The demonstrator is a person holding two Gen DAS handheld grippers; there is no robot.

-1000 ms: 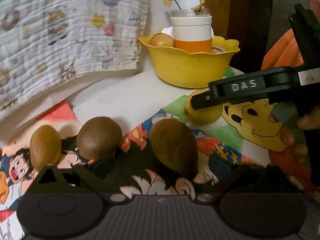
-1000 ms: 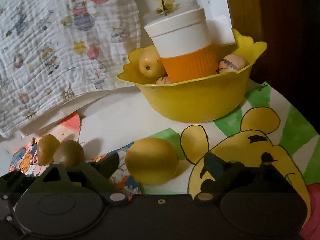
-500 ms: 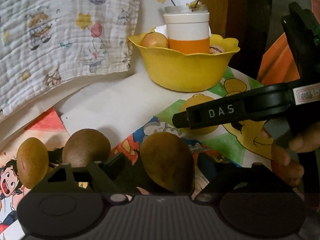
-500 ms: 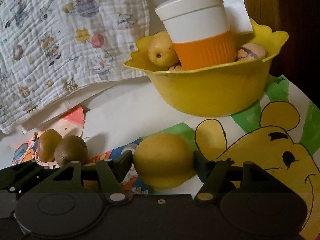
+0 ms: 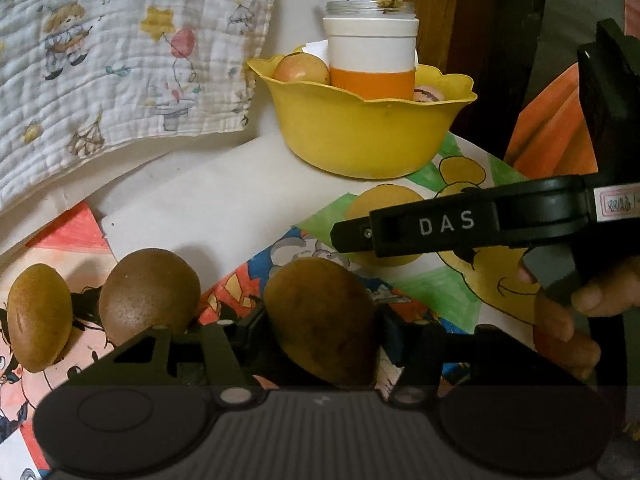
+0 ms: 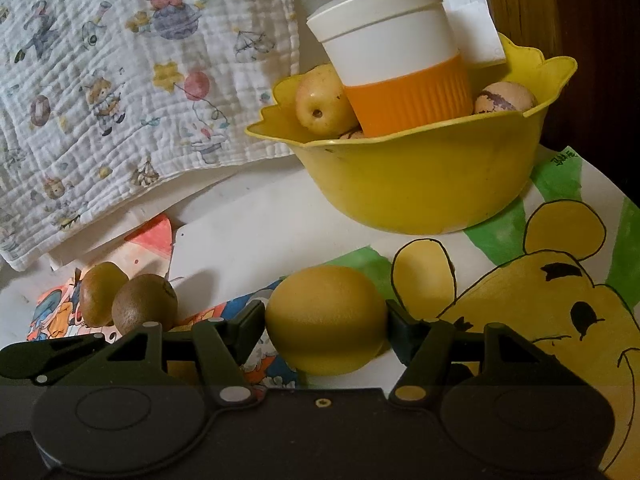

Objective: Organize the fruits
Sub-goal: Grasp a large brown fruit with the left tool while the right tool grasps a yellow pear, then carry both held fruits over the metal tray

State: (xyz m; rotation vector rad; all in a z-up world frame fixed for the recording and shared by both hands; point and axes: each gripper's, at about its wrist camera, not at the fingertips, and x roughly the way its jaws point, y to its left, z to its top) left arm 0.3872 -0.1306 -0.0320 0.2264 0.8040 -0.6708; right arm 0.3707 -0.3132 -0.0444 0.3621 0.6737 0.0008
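Note:
A brown kiwi (image 5: 320,312) sits between the fingers of my left gripper (image 5: 322,326). Its jaws are closing and both pads touch the kiwi's sides. Two more kiwis (image 5: 150,292) (image 5: 40,316) lie to its left on a cartoon drawing. My right gripper (image 6: 326,322) is shut on a round yellow fruit (image 6: 324,308) that rests on the bear drawing. In the left wrist view one black finger (image 5: 420,226) of the right gripper crosses in front of that fruit (image 5: 380,200). A yellow bowl (image 6: 420,184) (image 5: 360,136) stands behind.
In the bowl stand a white and orange cup (image 6: 396,68), a pale yellow fruit (image 6: 320,104) and a speckled one (image 6: 506,98). A printed quilted cloth (image 5: 120,60) hangs at the back left. A person's hand (image 5: 568,320) holds the right gripper.
Both pairs of jaws have drawn in from wide apart: the left onto the kiwi, the right onto the yellow fruit. Neither fruit has moved from the paper.

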